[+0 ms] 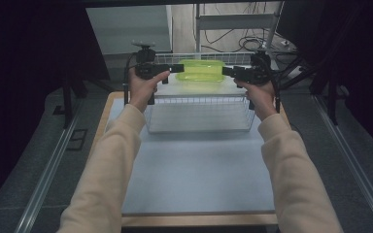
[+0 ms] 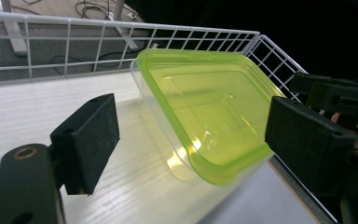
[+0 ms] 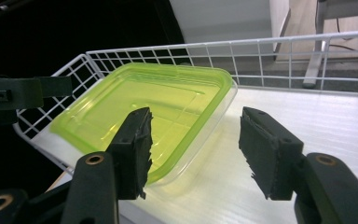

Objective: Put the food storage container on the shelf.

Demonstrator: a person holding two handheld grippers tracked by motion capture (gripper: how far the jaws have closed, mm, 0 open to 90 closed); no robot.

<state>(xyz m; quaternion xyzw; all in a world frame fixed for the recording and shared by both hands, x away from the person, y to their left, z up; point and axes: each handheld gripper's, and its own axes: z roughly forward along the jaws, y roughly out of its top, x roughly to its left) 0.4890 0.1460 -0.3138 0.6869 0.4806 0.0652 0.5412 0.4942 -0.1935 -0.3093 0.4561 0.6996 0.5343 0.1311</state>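
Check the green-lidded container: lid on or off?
On. The green lid sits flush over the clear container, covering its whole rim, on the wire rack's shelf.

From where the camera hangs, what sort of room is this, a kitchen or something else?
Probably a lab or recording workspace, not a kitchen: a padded table ringed by dark curtains, loose cables on the floor behind, and a person holding a claw in each hand beside a green-lidded box on a wire rack.

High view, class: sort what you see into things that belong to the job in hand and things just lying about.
Job in hand:
green-lidded container
wire basket
left claw
right claw

Lying about:
cables on the floor
metal frame behind the table
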